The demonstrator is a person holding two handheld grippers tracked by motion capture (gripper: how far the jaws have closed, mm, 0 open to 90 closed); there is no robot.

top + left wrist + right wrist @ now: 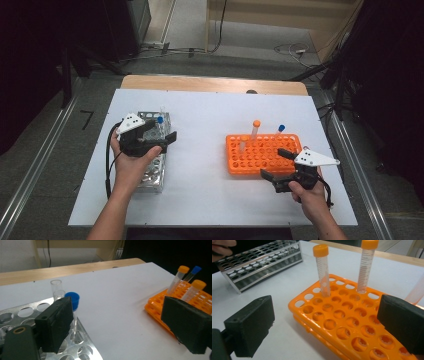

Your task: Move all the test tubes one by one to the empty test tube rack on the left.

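Observation:
My left gripper (162, 131) (120, 325) hovers open over the far end of a metal tube rack (150, 175) (85, 351), with nothing between its jaws. A blue-capped tube (160, 120) (72, 300) stands in that rack just beyond the left jaw, beside two uncapped clear tubes (56, 286). My right gripper (275, 164) (327, 325) is open at the near right corner of an orange rack (250, 160) (342, 315) (156, 306). Two orange-capped tubes (321, 270) (367, 265) and a blue-capped tube (280, 131) (195, 271) stand in its far rows.
The racks sit on a white sheet (210, 125) over a wooden table (210, 83). Open sheet lies between the two racks. Dark stands and cables (295, 50) surround the table on the floor. The other hand (222, 247) is by the metal rack (262, 267).

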